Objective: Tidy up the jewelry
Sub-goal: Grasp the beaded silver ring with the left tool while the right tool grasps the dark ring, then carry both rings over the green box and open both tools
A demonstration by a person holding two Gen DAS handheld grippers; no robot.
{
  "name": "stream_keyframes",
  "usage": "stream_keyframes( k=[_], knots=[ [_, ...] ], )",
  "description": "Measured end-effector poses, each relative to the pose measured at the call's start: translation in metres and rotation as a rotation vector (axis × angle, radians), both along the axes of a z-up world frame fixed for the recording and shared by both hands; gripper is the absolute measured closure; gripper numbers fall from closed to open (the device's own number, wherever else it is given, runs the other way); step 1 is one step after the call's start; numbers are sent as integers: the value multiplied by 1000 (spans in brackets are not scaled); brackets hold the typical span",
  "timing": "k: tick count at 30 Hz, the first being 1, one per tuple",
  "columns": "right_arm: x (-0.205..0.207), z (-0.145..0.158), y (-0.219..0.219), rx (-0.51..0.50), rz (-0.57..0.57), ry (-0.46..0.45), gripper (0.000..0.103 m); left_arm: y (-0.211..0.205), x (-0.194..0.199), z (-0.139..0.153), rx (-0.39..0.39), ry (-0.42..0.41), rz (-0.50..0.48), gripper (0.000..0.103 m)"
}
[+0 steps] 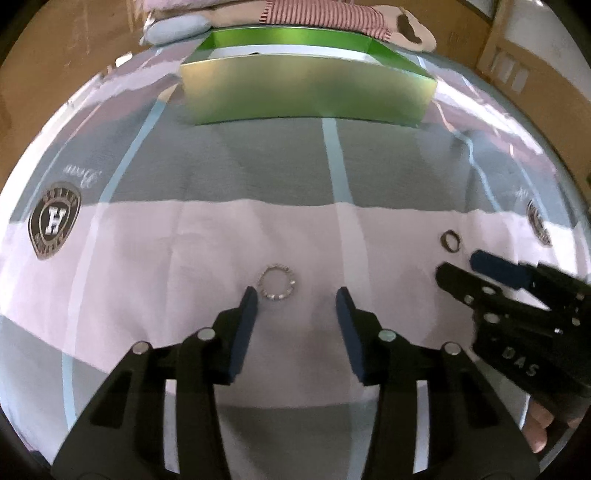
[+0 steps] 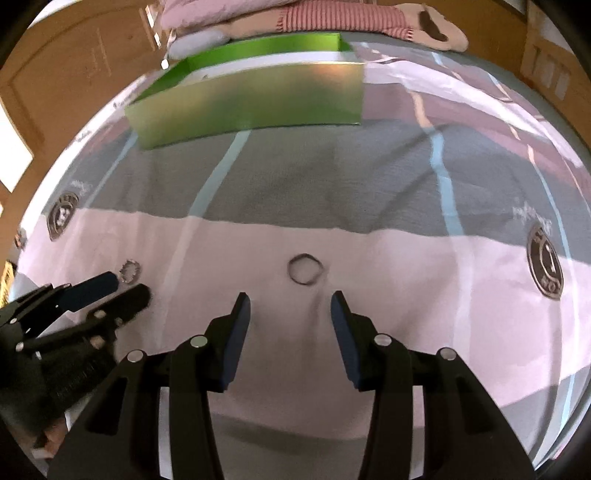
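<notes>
A beaded silver ring [image 1: 277, 283] lies on the pink band of the bedsheet, just ahead of my open left gripper [image 1: 297, 295] and close to its left fingertip. It also shows in the right wrist view [image 2: 130, 271]. A plain dark ring [image 2: 305, 268] lies on the sheet just ahead of my open right gripper [image 2: 290, 301]; it also shows in the left wrist view [image 1: 451, 241]. Both grippers are empty. An open green box [image 1: 306, 92] stands farther back on the bed, also seen in the right wrist view [image 2: 251, 99].
The bed is covered by a pink, grey and light-blue striped sheet [image 1: 221, 236] with round badge prints [image 1: 54, 221]. Folded pink and striped bedding [image 1: 314, 14] lies behind the box. Brown cardboard [image 1: 546, 74] stands at the right.
</notes>
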State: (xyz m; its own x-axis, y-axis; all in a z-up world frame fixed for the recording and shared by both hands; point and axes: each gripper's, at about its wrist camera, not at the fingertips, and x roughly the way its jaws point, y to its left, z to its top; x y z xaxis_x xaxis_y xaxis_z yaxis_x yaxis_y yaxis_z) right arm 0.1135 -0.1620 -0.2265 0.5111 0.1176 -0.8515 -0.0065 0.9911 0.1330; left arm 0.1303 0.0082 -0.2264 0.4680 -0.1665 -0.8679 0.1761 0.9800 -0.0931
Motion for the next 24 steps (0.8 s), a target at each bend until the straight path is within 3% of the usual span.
stream_keyframes(
  k=[3,10,11,12,16,24],
  knots=[
    [3,1,-4,-23,-12,-4,58,6,1,2,15,-2,18,52],
    [20,-12,10,-115,-17,-17,61,-7,7,-7,66,-12,8,51],
    [21,-12,12,-119,-11,-24,75,-7,9,-7,67,-17,9,56],
    [21,-13,14,-120,-7,-28,79,-8,11,-7,68,-22,8,63],
    [23,-10,14,-116,-6,-37,82,-9,13,-6,83,-37,4,81],
    [18,13,4,-62,-32,-76,82,-3,11,15,39,-75,11,82]
  ],
)
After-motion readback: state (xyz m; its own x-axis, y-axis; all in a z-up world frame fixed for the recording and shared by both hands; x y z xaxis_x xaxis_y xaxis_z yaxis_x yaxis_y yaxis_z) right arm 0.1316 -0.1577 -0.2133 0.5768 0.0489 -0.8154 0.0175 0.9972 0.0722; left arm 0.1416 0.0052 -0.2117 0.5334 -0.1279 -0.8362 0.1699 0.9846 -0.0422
